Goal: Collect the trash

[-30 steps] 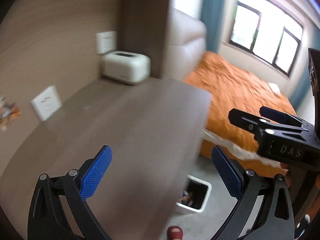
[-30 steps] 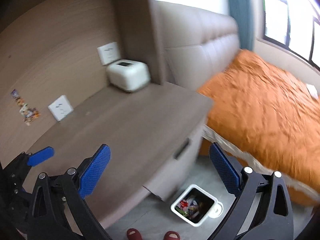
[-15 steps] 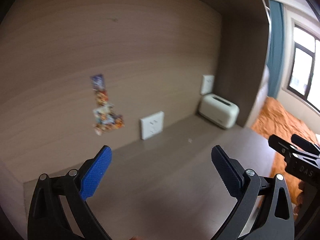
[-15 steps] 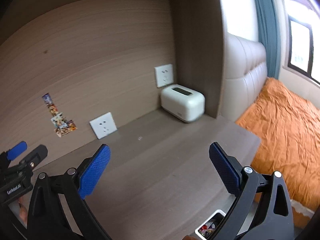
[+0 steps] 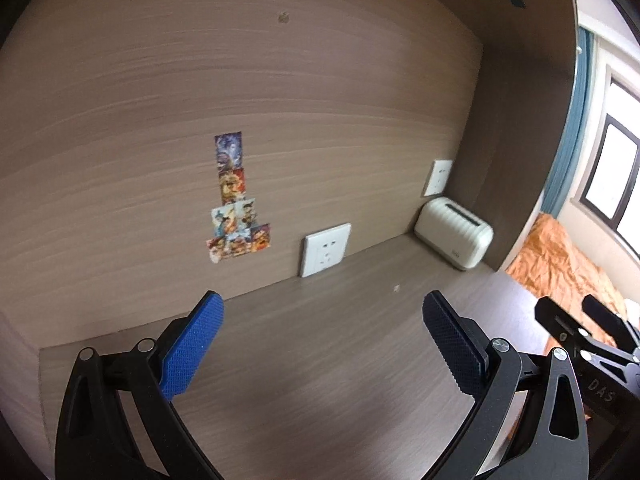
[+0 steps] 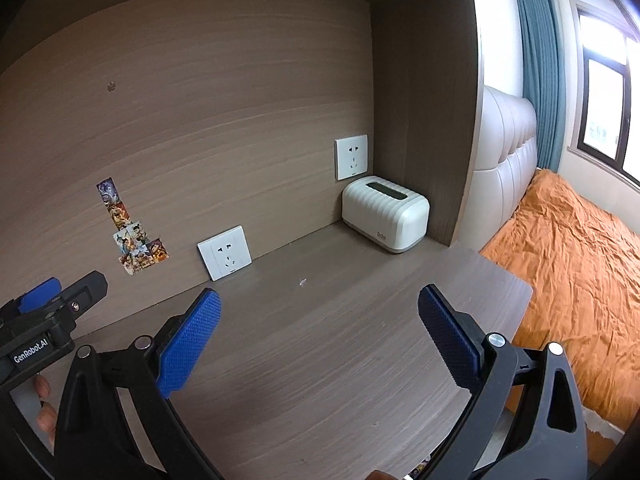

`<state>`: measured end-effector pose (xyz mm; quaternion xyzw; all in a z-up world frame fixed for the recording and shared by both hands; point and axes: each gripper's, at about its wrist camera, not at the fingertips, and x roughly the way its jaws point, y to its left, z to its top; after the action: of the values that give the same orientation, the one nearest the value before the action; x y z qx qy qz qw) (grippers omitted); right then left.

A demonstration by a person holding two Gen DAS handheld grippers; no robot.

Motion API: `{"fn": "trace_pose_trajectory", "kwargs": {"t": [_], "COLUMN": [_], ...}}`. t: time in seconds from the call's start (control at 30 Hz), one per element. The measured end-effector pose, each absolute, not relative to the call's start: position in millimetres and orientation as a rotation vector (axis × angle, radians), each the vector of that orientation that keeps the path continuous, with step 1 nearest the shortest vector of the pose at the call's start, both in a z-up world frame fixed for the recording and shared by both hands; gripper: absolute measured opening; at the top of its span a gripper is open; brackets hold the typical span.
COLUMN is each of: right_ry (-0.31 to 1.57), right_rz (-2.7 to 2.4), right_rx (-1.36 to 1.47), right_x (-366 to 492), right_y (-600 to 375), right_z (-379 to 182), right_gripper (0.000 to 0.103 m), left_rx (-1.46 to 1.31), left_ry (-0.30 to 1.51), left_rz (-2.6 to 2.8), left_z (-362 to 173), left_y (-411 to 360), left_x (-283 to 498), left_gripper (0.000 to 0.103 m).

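Grippers sit side by side in my two hands, both held up over the brown desk [image 6: 320, 360] and pointed at the wooden back wall [image 5: 280, 100].

My left gripper [image 5: 322, 338] is wide open, and nothing is between its blue bumpy pads [image 5: 188, 348]. It touches nothing. My right gripper [image 6: 318, 332] is wide open too, with only air between its blue pads [image 6: 188, 340]. In the right view I see the side of my left gripper at 9 o'clock, with my fingers [image 6: 44, 404] under it. In the left view the black tip of my right gripper pokes in at 3 o'clock.

The desk is smooth wood with thin lines in it. A tiny white scrap [image 6: 303, 281] lies on the desk, out in front of both grippers at about 12 o'clock, well apart from the pads. It is too small for me to tell what it is. At the very bottom of the right view, at 6 o'clock, a little bit of bright stuff shows past the desk edge, but I cannot tell what it is.

A round white box [image 6: 384, 212] with ridged sides and a dark slot on top sits in the back corner at 1 o'clock. Two flat white wall sockets [image 6: 225, 252] are on the wall. Small bright picture stickers [image 5: 236, 200] are stuck in a stack at 11 o'clock. A wrinkly orange bed cover [image 6: 576, 264] lies at 3 o'clock.
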<state>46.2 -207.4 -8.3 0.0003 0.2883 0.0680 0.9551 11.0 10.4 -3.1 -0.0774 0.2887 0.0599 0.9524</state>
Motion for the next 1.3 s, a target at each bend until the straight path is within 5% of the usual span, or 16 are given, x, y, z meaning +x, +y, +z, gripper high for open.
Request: {"fn": "trace_pose_trajectory", "kwargs": {"t": [1.3], "right_ry": [0.646], "right_rz": [0.084], "right_rx": [0.006], "right_x": [50.5], "right_y": [-192.1], "right_z": [-24.1], "right_gripper": [0.098], "left_rx": [-0.054], "left_ry": [0.571], "left_rz": [0.07], "left_z": [-12.2], "left_y": [-2.9], "left_x": [12.3], "left_gripper": [0.098]}}
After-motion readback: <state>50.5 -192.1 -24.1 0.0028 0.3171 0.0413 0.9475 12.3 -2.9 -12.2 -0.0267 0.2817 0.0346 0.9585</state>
